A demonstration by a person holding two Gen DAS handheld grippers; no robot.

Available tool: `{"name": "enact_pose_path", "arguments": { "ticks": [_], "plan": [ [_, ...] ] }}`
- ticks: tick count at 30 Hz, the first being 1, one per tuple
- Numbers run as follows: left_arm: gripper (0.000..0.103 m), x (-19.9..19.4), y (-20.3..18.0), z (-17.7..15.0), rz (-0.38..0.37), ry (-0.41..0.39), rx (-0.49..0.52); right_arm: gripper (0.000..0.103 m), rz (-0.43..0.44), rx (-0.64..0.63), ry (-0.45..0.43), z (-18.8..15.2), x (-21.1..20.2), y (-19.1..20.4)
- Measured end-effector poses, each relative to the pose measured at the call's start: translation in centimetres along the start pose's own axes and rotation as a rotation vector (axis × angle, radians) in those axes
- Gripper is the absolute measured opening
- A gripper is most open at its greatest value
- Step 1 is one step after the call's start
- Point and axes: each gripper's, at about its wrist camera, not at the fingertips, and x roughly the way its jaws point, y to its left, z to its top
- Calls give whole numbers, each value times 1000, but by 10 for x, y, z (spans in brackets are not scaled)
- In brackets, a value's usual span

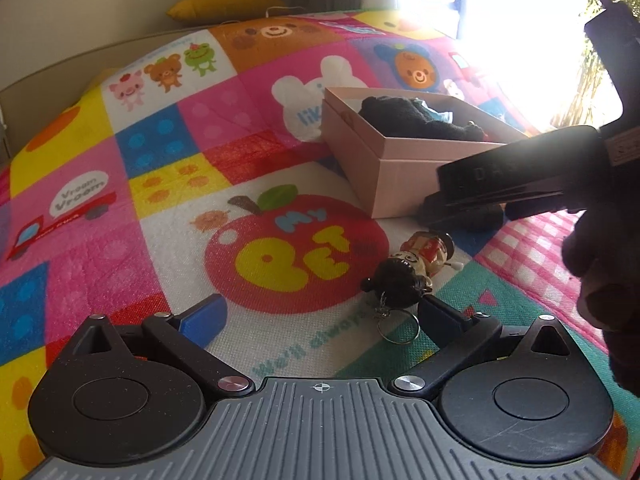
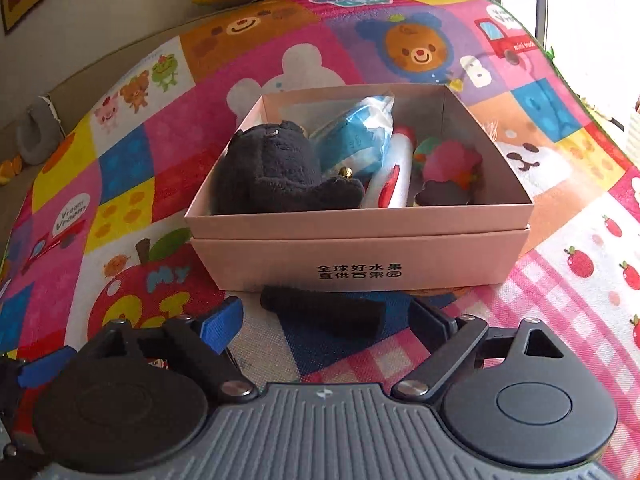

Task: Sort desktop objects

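A small doll keychain (image 1: 404,272) in a red coat, with a metal ring (image 1: 396,328), lies on the colourful mat just ahead of my left gripper (image 1: 320,316), nearer its right finger. The left gripper is open and holds nothing. My right gripper (image 2: 326,324) is open in front of the pink box (image 2: 360,256). A black fuzzy piece (image 2: 320,308) lies on the mat between its fingers, and the pads stand clear of it. The box holds a black plush (image 2: 280,168), a blue-white packet (image 2: 356,136), a white tube (image 2: 396,168) and a pink toy (image 2: 448,160).
The patchwork play mat (image 1: 160,208) covers the whole surface. A yellow cushion (image 1: 224,2) lies at its far edge by the wall. Bright window glare fills the far right. A person's hand (image 1: 600,272) and the right tool's dark housing (image 1: 520,176) cross the left wrist view's right side.
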Motion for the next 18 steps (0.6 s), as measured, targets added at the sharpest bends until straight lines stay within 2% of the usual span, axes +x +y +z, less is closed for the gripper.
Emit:
{"name": "enact_pose_path", "arguments": {
  "ticks": [2, 4, 8, 12, 15, 18],
  "plan": [
    [103, -1, 0, 0, -11, -8, 3, 91, -15, 24, 37, 1, 12, 6],
    [103, -1, 0, -1, -17, -8, 1, 76, -65, -5, 4, -1, 13, 14],
    [103, -1, 0, -1, -18, -11, -6, 76, -49, -29, 0, -6, 6, 4],
    [103, -2, -6, -1, -7, -4, 13, 76, -74, -54, -31, -25, -19, -29],
    [103, 0, -18, -1, -91, 18, 20, 76, -121, -69, -59, -44, -39, -56],
    [103, 3, -41, 0, -155, 17, 73, 76, -149, -63, -80, -59, -53, -80]
  ]
}}
